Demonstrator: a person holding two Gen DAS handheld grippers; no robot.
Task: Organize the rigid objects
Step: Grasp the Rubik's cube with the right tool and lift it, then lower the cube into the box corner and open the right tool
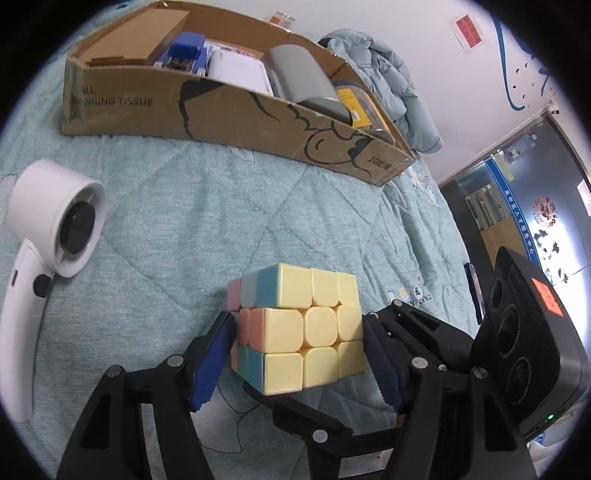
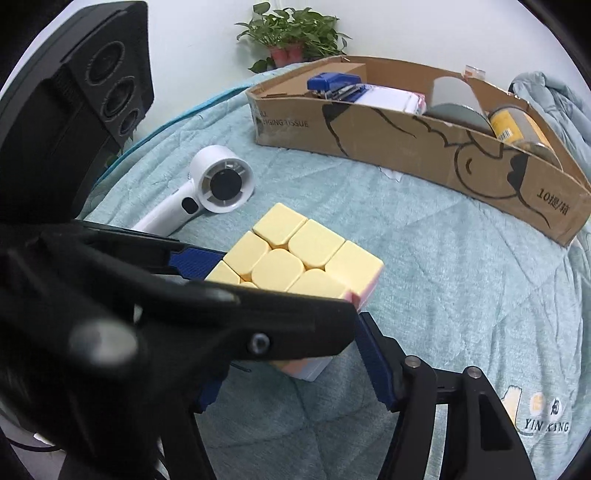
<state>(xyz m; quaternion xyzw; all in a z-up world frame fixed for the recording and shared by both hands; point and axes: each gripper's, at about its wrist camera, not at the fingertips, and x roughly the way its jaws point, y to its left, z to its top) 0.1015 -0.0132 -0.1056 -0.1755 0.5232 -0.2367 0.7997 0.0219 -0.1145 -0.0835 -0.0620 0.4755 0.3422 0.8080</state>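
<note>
A pastel puzzle cube [image 1: 299, 328] with a yellow top sits between the blue pads of my left gripper [image 1: 299, 354], which is shut on its sides, just above the teal quilt. In the right wrist view the same cube [image 2: 291, 262] is partly hidden by the left gripper's black finger [image 2: 258, 317]. My right gripper [image 2: 295, 369] is open, its fingers straddling the cube's near lower part without clear contact. A cardboard box [image 1: 236, 110] lies beyond, holding a blue stapler [image 1: 184, 51], a grey cylinder [image 1: 303, 77] and a yellow-labelled jar [image 1: 354, 103].
A white handheld fan [image 1: 55, 236] lies on the quilt to the left, also in the right wrist view [image 2: 214, 184]. A teal jacket [image 1: 388, 81] lies behind the box [image 2: 424, 140]. The bed edge drops off at right. A potted plant [image 2: 291, 33] stands at the wall.
</note>
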